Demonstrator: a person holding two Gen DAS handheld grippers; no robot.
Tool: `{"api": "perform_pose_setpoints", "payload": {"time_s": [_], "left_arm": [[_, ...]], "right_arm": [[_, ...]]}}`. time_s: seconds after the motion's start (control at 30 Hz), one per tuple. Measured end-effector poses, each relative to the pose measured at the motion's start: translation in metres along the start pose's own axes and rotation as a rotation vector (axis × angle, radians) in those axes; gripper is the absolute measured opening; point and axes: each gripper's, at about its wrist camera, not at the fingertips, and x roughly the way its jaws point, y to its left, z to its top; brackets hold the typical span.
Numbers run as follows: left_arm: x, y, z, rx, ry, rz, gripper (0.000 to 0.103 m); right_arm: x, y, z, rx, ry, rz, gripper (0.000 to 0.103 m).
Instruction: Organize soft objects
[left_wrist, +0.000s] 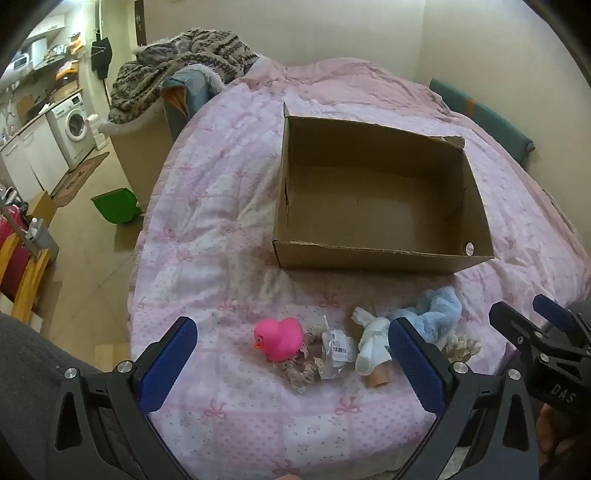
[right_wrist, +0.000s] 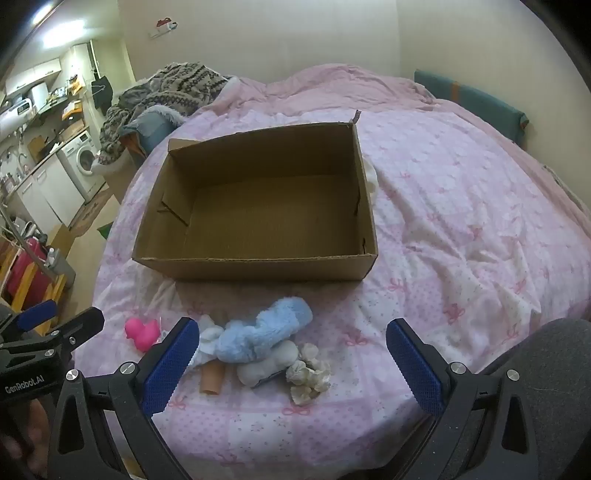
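- You are holding the left gripper (left_wrist: 291, 363) over the near edge of the bed, its blue-padded fingers (left_wrist: 168, 363) spread wide and gripping nothing.
- You are holding the right gripper (right_wrist: 293, 363) the same way: wide apart, nothing between the pads, hovering above the toy pile.
- The cardboard box (right_wrist: 255, 266) is sitting open-topped on the pink quilt (right_wrist: 461, 221), beyond the toys, and nothing is lying inside it.
- The pink duck (left_wrist: 277, 339) is resting on the quilt at the left end of the pile, partly on top of a small doll (left_wrist: 301, 373) in patterned clothes.
- A crinkled plastic packet (left_wrist: 336, 352) with a barcode label is lying just beside the duck.
- The blue plush toy (right_wrist: 264, 330) is draped across a white soft toy (right_wrist: 267, 363), touching it; a white-clothed doll (left_wrist: 371, 350) with a bare leg is lying against its left side.
- A cream ruffled fabric bundle (right_wrist: 310, 376) is sitting at the right end of the pile, touching the white soft toy.
- All the soft things are lying near the box's front wall, outside it.
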Motion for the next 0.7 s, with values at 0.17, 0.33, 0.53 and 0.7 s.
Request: {"api": "perform_pose_setpoints", "payload": {"time_s": [0.17,0.33,0.53,0.7], "left_arm": [[0.0012,-0.0026,0.0006,0.009,0.013,0.011,0.103],[0.0001,-0.0003,-0.0003,0.008,0.014,0.011,0.103],[-0.0007,-0.0008,0.0004,0.008,0.014,0.01,0.103],[-0.0017,0.0005,0.0009,0.006,0.011,0.009,0.103]], "right_arm": [[-0.0001,-0.0006,0.0,0.0,-0.001,0.001,0.103],[0.0017,-0.0005,0.0004,0.002,0.007,0.002,0.103],[0.0,-0.0013,0.0,0.005,0.007,0.003,0.103],[-0.001,-0.0028,-0.0001,0.006,0.007,0.004,0.103]]}}
